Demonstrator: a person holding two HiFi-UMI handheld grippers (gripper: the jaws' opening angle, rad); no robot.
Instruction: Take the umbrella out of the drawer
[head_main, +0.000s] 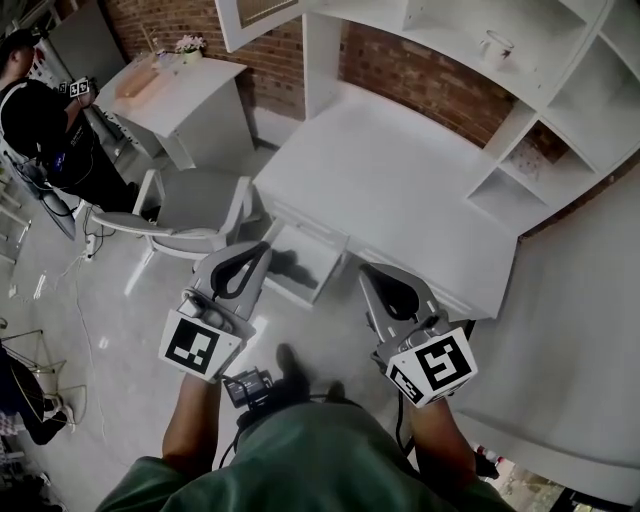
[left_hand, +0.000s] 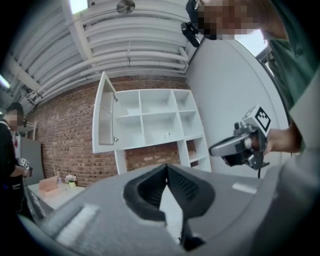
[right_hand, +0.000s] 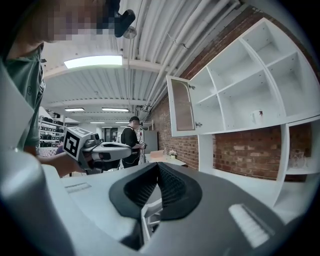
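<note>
Nearest in the head view, the left gripper (head_main: 260, 252) and right gripper (head_main: 372, 274) hang on the near side of the white tabletop (head_main: 400, 190), on either side of its open drawer (head_main: 325, 265), where the dark umbrella (head_main: 288, 265) lies. The left gripper view shows its jaws closed on nothing, facing white shelves (left_hand: 155, 117). In the right gripper view the jaws likewise meet, empty.

A white desk (head_main: 400, 180) stands against the brick wall. At its near left edge a drawer (head_main: 322, 262) is pulled out, and a dark umbrella (head_main: 283, 266) lies in it. A cup (head_main: 495, 45) sits on the shelf (head_main: 445, 45) above. Far left, a smaller desk (head_main: 200, 90) carries a flower pot (head_main: 189, 46). A chair (head_main: 185, 225) stands on the floor (head_main: 100, 320).
</note>
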